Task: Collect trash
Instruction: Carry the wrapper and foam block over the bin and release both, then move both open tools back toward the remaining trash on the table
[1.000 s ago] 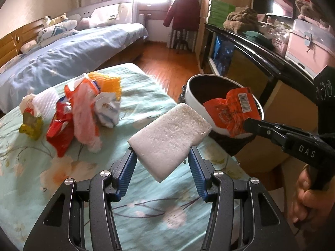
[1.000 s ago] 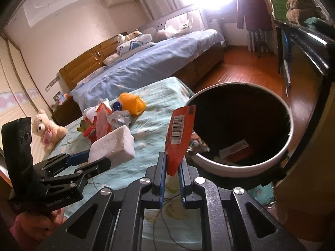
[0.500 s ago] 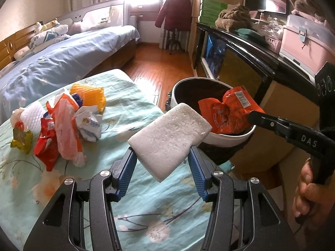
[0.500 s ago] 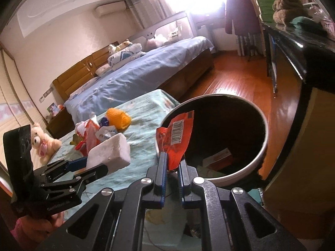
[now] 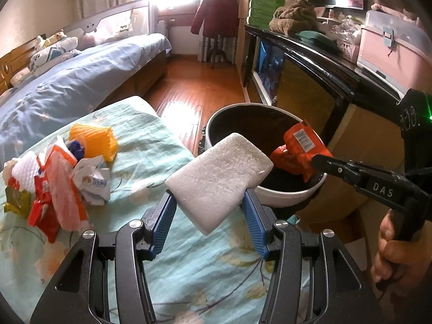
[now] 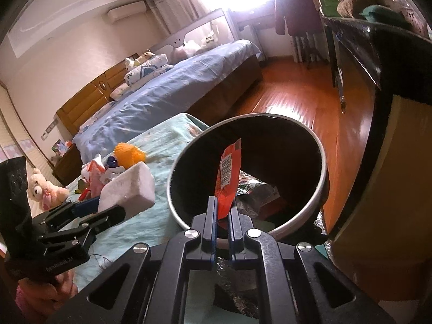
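My left gripper (image 5: 210, 205) is shut on a white foam block (image 5: 220, 178), held tilted above the table's right edge, just short of the bin. My right gripper (image 6: 222, 213) is shut on an orange-red snack wrapper (image 6: 228, 178) with a barcode, which hangs over the open mouth of the round bin (image 6: 321, 183). In the left wrist view the wrapper (image 5: 299, 151) sits over the white-rimmed bin (image 5: 286, 199), pinched by the right gripper (image 5: 313, 162). The foam block (image 6: 129, 189) and the left gripper (image 6: 108, 208) show at the left of the right wrist view.
A heap of trash (image 5: 59, 172) lies on the floral tablecloth (image 5: 140, 156): an orange foam net (image 5: 93, 141), crumpled wrappers, white foam sheet. Other litter lies inside the bin. A dark cabinet (image 5: 318, 86) stands right of the bin, a bed (image 5: 67, 89) behind the table.
Both grippers have moved toward the bin with their loads. The wrapper, earlier short of the rim, is now over the bin's mouth; the foam block has come closer to the rim.
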The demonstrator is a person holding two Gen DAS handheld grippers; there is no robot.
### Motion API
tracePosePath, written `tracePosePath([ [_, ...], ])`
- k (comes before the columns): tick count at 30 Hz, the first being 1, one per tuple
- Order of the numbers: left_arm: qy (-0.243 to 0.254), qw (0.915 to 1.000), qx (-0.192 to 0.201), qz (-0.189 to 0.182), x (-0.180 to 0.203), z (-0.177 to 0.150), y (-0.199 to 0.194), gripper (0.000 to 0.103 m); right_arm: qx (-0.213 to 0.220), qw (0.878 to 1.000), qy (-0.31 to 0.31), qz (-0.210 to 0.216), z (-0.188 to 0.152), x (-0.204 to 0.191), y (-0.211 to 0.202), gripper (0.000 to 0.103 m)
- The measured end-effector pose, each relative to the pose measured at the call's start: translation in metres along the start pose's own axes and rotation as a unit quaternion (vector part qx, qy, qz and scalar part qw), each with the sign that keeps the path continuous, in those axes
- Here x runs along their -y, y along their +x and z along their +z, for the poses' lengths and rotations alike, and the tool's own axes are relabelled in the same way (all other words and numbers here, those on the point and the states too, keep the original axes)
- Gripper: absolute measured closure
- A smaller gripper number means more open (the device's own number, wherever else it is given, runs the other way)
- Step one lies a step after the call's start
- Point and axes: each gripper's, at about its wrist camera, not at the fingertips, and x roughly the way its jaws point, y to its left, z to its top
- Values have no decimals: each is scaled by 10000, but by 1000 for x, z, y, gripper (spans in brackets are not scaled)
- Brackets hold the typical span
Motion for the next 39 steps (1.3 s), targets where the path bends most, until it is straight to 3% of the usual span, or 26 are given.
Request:
tracePosePath([
  [25,325,9992,-180,-120,30,38,43,50,-59,9996,136,-241,15,24,13,92],
  [34,396,9989,-213,-159,34,42,48,38,-32,9993,265,-254,18,29,10,91],
  [36,327,9991,-210,-153,30,39,46,33,-25,9993,281,-248,18,29,9,88],
  [39,220,9995,-203,-130,23,32,42,33,-18,9993,306,-230,17,27,8,75],
])
